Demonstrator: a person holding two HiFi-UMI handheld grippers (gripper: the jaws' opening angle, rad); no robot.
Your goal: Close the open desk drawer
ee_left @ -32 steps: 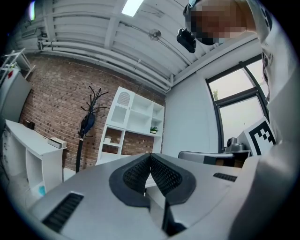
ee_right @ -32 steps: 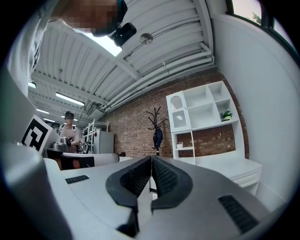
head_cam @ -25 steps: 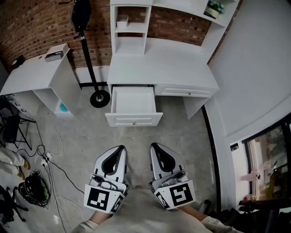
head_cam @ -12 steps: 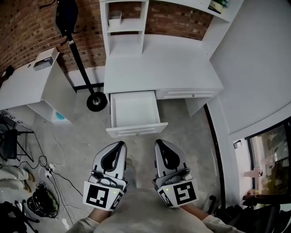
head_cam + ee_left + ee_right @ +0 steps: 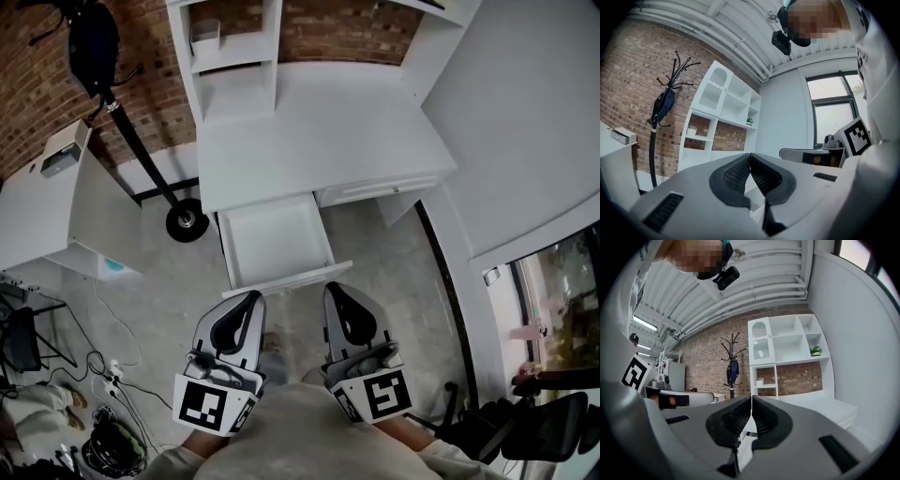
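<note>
1. The open drawer (image 5: 277,239) juts from the left half of the white worktop (image 5: 319,131), with its front panel nearest the person.
2. The left tongs (image 5: 251,298) and right tongs (image 5: 331,289) hover side by side just short of that panel. Each pair is pressed together and grips nothing.
3. A coat stand (image 5: 186,223) has its round base on the floor just left of the drawer.
4. A second drawer (image 5: 375,190), flush with the worktop's front, sits to the right.
5. A white side table (image 5: 47,216) stands farther left, with cables (image 5: 103,361) trailing on the floor below it.
</note>
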